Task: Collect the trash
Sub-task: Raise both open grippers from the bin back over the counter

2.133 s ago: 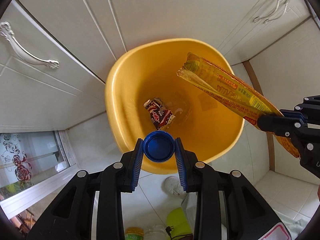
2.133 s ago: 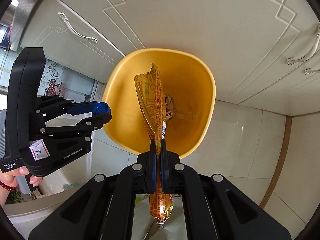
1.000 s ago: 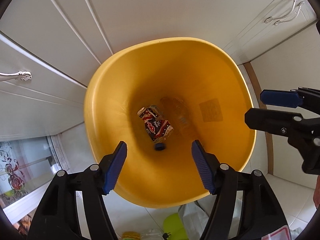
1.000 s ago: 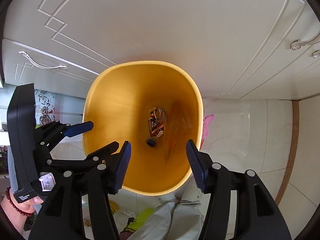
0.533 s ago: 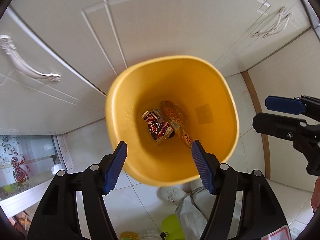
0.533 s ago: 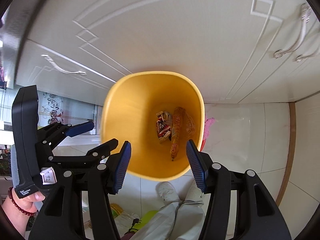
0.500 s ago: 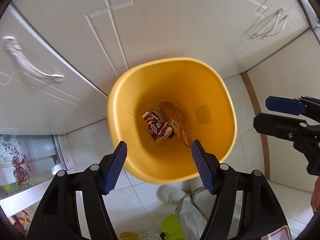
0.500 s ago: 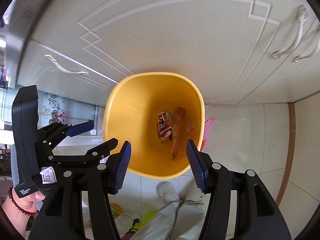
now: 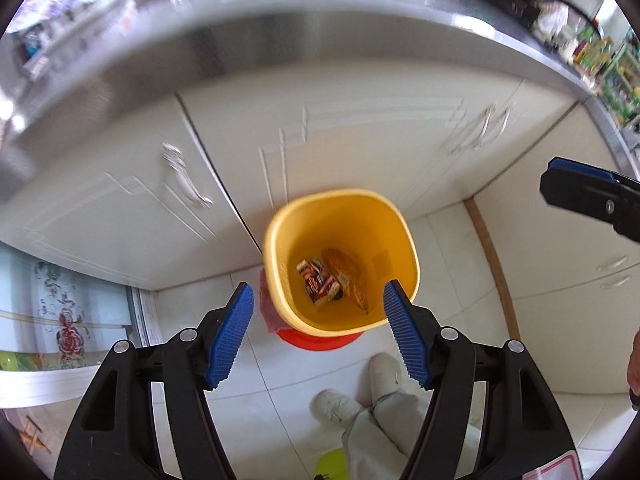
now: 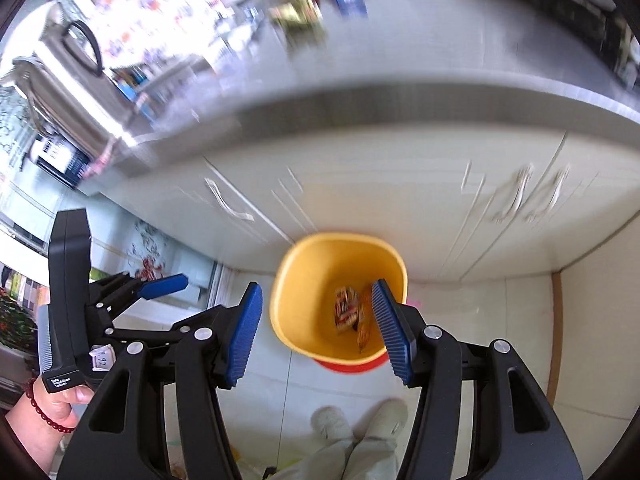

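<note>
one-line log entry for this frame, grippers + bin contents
left gripper: open, empty | right gripper: open, empty | yellow bin: holds red-black wrapper, orange wrapper | cabinets behind bin

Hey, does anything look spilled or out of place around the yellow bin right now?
Nothing stands out. The yellow bin stands upright, with the wrappers lying inside at the bottom. No litter shows on the tiles around it.

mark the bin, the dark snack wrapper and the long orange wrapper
bin (image 9: 276, 236), left wrist view, on its yellow rim at the left.
dark snack wrapper (image 9: 318, 286), left wrist view, on its middle.
long orange wrapper (image 9: 348, 276), left wrist view, mid-length.
</note>
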A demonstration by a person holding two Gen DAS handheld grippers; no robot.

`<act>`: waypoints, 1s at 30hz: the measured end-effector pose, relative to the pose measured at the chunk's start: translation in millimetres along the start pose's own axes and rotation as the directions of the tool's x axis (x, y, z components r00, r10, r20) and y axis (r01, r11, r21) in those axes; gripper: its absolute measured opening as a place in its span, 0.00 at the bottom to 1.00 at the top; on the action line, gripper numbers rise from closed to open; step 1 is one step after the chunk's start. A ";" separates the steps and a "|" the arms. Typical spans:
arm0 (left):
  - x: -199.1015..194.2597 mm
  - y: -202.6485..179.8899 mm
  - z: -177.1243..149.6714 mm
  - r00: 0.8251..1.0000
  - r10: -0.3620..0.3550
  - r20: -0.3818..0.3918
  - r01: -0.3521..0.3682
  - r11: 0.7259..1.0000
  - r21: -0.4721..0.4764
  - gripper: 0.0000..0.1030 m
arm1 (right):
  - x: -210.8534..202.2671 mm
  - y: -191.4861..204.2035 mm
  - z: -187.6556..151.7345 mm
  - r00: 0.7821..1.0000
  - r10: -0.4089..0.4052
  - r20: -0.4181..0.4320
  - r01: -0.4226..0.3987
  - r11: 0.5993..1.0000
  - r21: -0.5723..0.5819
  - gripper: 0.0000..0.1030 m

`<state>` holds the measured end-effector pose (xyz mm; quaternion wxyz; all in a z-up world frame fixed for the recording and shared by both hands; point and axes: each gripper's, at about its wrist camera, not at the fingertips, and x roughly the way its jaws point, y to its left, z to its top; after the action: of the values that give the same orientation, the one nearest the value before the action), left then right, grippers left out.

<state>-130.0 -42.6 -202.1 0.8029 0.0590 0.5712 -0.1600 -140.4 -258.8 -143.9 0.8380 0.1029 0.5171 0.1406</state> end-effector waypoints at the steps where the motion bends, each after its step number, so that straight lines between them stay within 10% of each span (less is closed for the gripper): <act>1: -9.0 2.5 2.2 1.000 -0.001 0.017 0.001 1.000 -0.008 0.66 | -7.7 2.2 4.3 1.000 -0.001 0.021 0.001 1.000 -0.004 0.56; 11: -66.8 32.2 45.7 0.990 0.033 0.140 -0.026 0.998 -0.050 0.66 | -41.1 22.0 49.3 0.990 -0.003 0.144 0.004 1.000 -0.011 0.56; 30: -42.4 91.8 168.4 0.986 0.103 0.133 -0.085 0.987 -0.133 0.70 | 20.6 15.5 190.1 0.989 0.041 0.143 -0.033 0.998 -0.053 0.57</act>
<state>38.4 5.2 -113.1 0.8496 0.0233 0.5194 -0.0889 36.6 -242.4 -71.8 0.8728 0.1010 0.4495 0.1614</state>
